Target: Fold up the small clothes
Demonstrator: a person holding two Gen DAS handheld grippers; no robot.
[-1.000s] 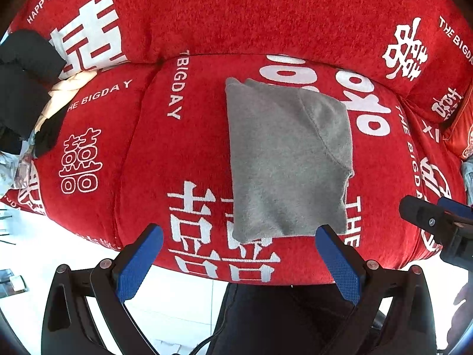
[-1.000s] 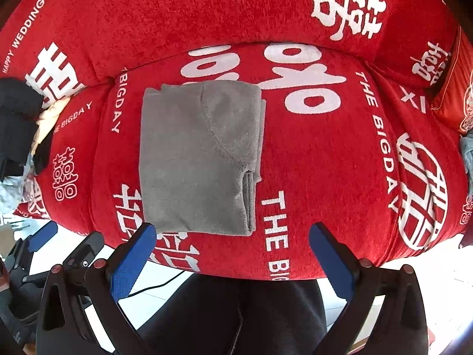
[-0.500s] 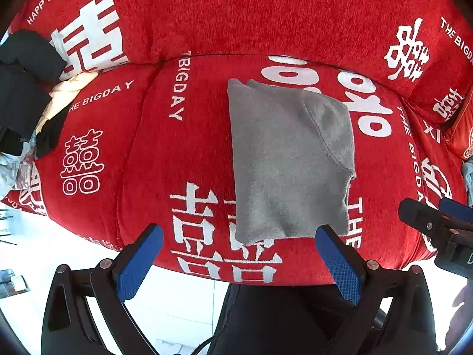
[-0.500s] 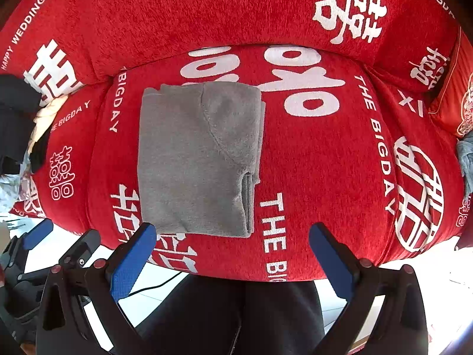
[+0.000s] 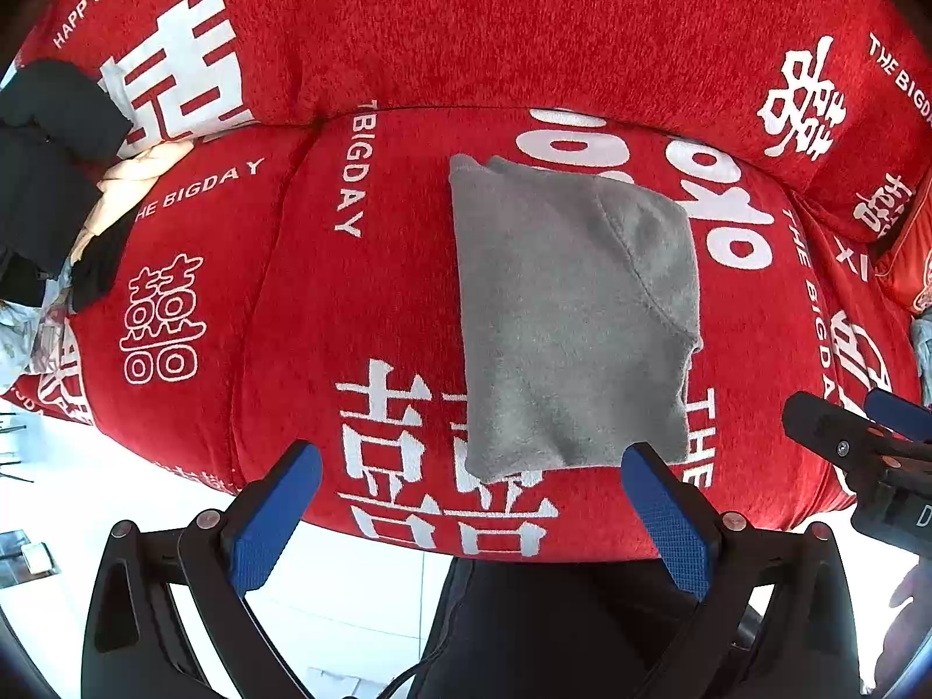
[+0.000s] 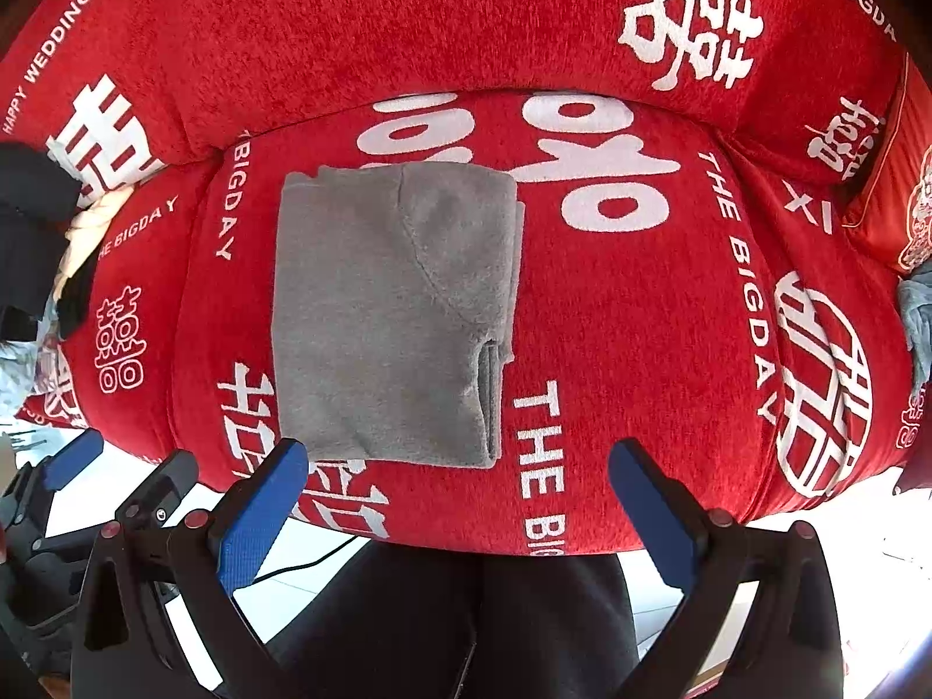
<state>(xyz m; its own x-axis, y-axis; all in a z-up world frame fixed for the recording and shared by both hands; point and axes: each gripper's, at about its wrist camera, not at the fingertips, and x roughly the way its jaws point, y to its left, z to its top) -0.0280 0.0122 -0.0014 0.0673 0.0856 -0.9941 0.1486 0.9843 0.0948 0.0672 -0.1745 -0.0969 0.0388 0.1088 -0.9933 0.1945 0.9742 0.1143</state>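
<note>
1. Hardly anything has moved vs the earlier frames: grey garment [image 5: 574, 320] sits a touch lower in the left cam view, both claws hold about where they were.
2. Grey garment lies folded into a neat rectangle, flat on the red sofa seat [image 6: 629, 314], centre-left of the cushion, over the white printed characters. Stacked layers show along its right edge in the right cam.
3. Left gripper [image 5: 472, 515] hangs just off the seat's front edge, blue pads wide apart, nothing btwn them, not touching the cloth.
4. Right gripper [image 6: 457, 509] same story: pads spread wide, empty, near the front edge; its left pad sits just below the garment's near-left corner.
5. Each claw shows at the edge of the other's view.
6. Pile of dark and cream clothes [image 5: 55, 186] sits at the far left end of the sofa, well apart from the folded piece.
7. Person's dark trousers [image 6: 466, 617] show below the seat edge, btwn the fingers.
</note>
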